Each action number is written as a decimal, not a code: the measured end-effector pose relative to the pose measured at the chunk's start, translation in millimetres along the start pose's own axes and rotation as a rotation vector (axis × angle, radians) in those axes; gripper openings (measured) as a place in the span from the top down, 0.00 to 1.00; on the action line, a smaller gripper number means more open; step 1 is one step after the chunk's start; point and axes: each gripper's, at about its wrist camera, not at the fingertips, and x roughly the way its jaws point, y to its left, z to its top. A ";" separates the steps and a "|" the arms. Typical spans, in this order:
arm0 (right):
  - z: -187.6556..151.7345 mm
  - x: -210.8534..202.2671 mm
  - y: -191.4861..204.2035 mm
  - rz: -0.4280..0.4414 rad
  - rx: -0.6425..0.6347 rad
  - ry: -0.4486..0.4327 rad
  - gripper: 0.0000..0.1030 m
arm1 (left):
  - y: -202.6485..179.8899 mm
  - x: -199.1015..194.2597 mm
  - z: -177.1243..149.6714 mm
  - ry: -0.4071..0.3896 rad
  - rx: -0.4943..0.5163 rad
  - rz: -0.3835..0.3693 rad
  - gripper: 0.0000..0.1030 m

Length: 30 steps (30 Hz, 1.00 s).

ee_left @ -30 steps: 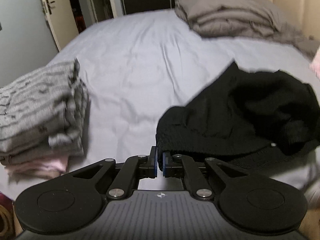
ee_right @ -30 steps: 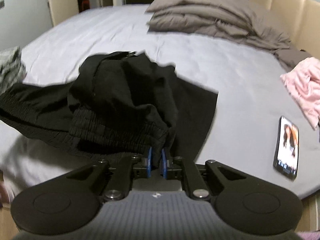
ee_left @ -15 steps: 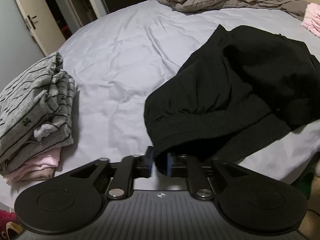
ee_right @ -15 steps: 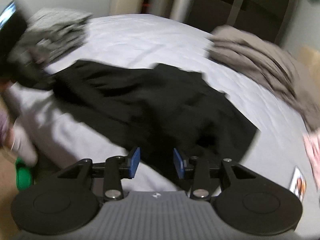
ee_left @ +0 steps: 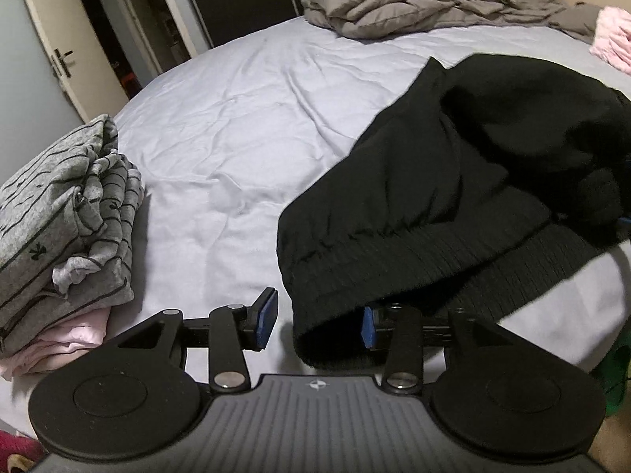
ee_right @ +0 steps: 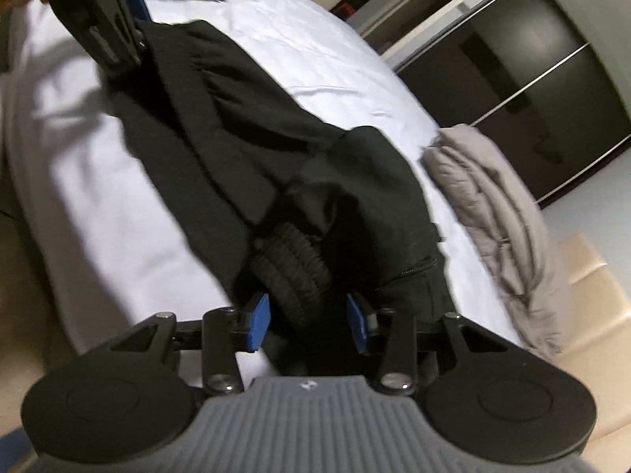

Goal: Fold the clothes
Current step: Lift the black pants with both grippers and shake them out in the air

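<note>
A black garment (ee_left: 453, 181) with a ribbed hem lies crumpled at the near right of the pale bed sheet (ee_left: 236, 98). My left gripper (ee_left: 317, 323) is open, and the hem's corner rests loose between its blue pads (ee_left: 266, 317). In the right wrist view the same garment (ee_right: 276, 138) stretches away across the bed. My right gripper (ee_right: 308, 325) is open too, with a rolled ribbed cuff (ee_right: 299, 272) sitting just ahead of its spread jaws. The left gripper (ee_right: 114, 19) shows at the garment's far end in this tilted view.
A stack of folded grey striped clothes (ee_left: 59, 213) over a pink piece sits at the bed's left edge. A grey-brown duvet (ee_left: 414, 4) lies at the back, a pink garment (ee_left: 611, 35) far right. Dark wardrobe doors (ee_right: 512, 59) and a beige headboard (ee_right: 591, 295) border the bed.
Both grippers were shut on the black garment's hem and have opened, letting it go. The right gripper has swung round and tilted, now facing along the garment toward the left gripper.
</note>
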 end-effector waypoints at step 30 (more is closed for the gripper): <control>-17.5 -31.6 -147.8 -0.415 0.452 -0.108 0.94 | 60.6 -58.0 38.1 -0.167 -0.249 -0.010 0.93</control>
